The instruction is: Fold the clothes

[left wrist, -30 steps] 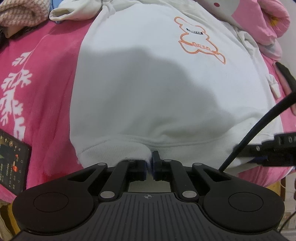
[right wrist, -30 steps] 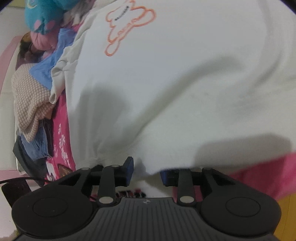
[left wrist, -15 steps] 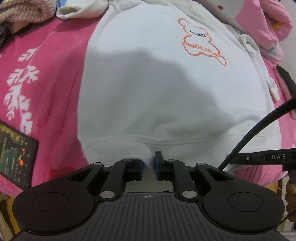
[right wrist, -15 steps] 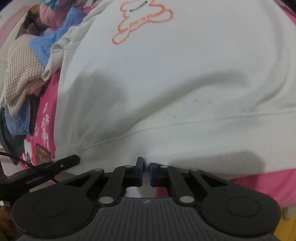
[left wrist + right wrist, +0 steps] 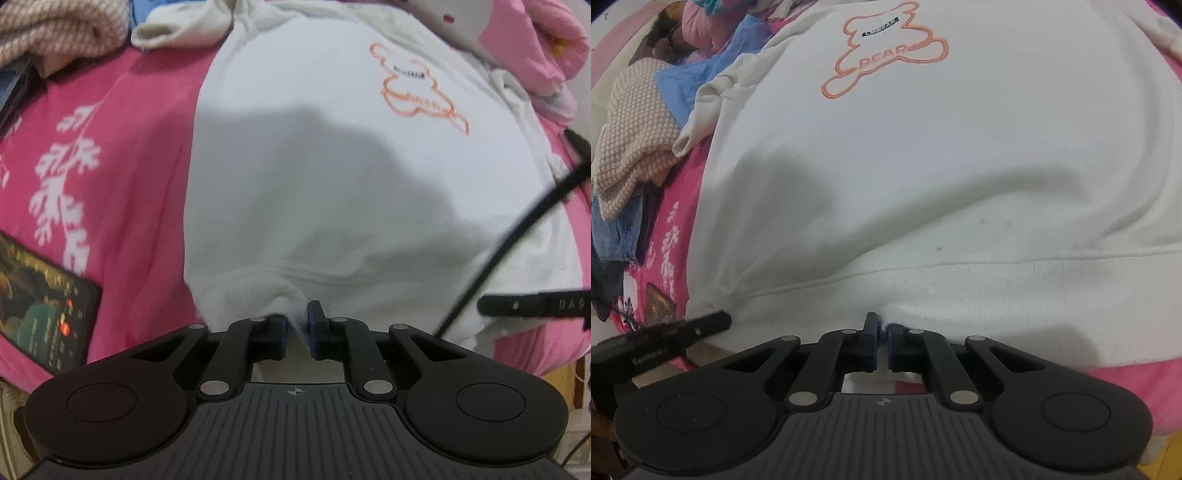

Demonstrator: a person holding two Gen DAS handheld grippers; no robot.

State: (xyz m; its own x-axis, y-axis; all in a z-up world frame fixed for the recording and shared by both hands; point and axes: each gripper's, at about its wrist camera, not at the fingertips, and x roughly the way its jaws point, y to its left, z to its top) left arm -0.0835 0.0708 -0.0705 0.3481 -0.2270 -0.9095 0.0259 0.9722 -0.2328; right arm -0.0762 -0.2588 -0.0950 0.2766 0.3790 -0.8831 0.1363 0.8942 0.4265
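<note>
A white sweatshirt (image 5: 332,177) with an orange bear outline (image 5: 417,88) lies spread flat on a pink bedspread (image 5: 122,155), its ribbed hem nearest me. My left gripper (image 5: 297,325) is shut on the hem near the sweatshirt's left corner, with a fold of white rib pinched between the blue pads. In the right wrist view the same sweatshirt (image 5: 942,155) fills the frame. My right gripper (image 5: 882,341) is shut on the hem (image 5: 1015,284) further along, white fabric caught between its pads.
A phone (image 5: 40,306) lies on the bedspread at left. A beige knit garment (image 5: 631,133), blue cloth (image 5: 701,81) and jeans (image 5: 613,229) are piled beyond the sweatshirt's sleeve. Pink bedding (image 5: 550,48) is bunched at the far right. A black cable (image 5: 509,236) crosses the sweatshirt.
My right gripper went from open around the hem to shut on it and rolled, so the sweatshirt now sits squarer in its view. My left gripper kept its hold.
</note>
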